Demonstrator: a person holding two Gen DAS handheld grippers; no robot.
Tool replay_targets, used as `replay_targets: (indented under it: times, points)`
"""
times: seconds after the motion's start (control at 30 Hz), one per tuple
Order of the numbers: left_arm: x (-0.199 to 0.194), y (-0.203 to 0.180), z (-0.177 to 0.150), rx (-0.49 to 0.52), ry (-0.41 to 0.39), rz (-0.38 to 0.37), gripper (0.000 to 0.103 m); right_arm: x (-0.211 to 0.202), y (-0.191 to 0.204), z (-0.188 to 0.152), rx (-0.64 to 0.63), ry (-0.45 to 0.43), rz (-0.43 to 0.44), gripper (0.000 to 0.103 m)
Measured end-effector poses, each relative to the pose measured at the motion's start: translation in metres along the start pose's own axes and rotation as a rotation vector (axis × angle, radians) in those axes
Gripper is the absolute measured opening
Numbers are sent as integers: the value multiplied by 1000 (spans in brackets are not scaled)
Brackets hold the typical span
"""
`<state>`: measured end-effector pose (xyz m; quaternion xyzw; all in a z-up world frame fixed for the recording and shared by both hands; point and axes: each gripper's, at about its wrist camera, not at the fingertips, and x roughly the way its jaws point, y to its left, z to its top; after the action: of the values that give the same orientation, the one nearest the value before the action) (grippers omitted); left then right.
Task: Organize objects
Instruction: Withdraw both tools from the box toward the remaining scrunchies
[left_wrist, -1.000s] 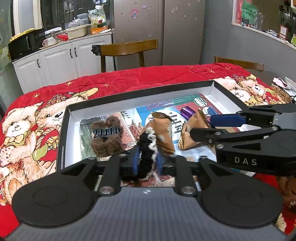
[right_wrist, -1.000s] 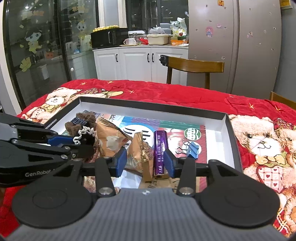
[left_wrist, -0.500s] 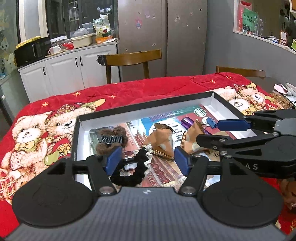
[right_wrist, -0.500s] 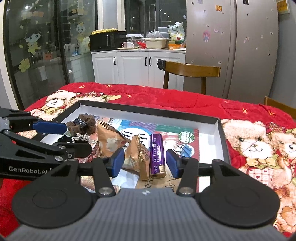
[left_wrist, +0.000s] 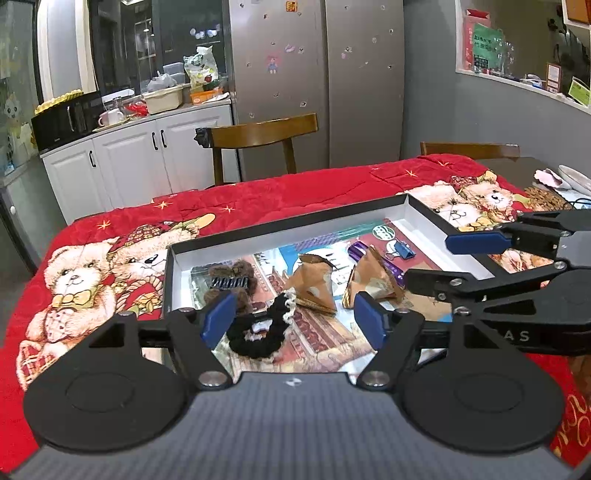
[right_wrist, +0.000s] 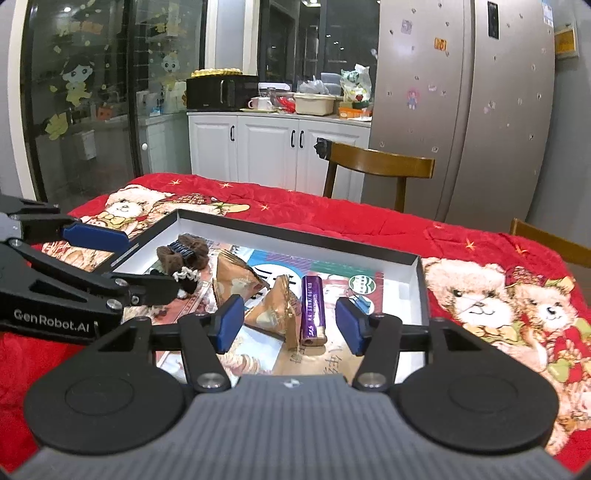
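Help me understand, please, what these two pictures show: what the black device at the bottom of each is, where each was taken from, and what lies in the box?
There is no robot here: a person holds a two-finger claw in each hand, and a wide-angle camera on each looks forward along its fingers. One picture comes from the left claw, the other from the right claw; each also shows the other claw reaching in from the side.

On a table under a red teddy-bear cloth sits a shallow box with a printed sheet inside. In it lie a brown furry hair clip, a black scrunchie, two gold-brown snack packets, a purple lighter and a blue binder clip.

Neither claw holds anything. The jaws of both have just been opening; the scrunchie lies loose below the left one, the lighter loose below the right.
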<state>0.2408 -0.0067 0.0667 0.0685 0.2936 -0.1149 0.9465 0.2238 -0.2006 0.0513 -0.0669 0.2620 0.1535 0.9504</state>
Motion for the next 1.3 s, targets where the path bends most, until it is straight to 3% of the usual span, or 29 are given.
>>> replay_targets:
  times: [0.5,0.83,1.1,1.3]
  points:
    - [-61,-4,-31,40,14,-57,76,-76,24,-21,-92,-17,-1,69]
    - [-66,2,-74,29,80,-98,76,-121,56,-56,-119,-7,45,68]
    - [-53,13,-94,-19,97,-164,76,-125,71,-87,-100,7,20,40]
    - [-43,13,-100,-21,101,-195,75,-123,74,-101,-70,22,11,36]
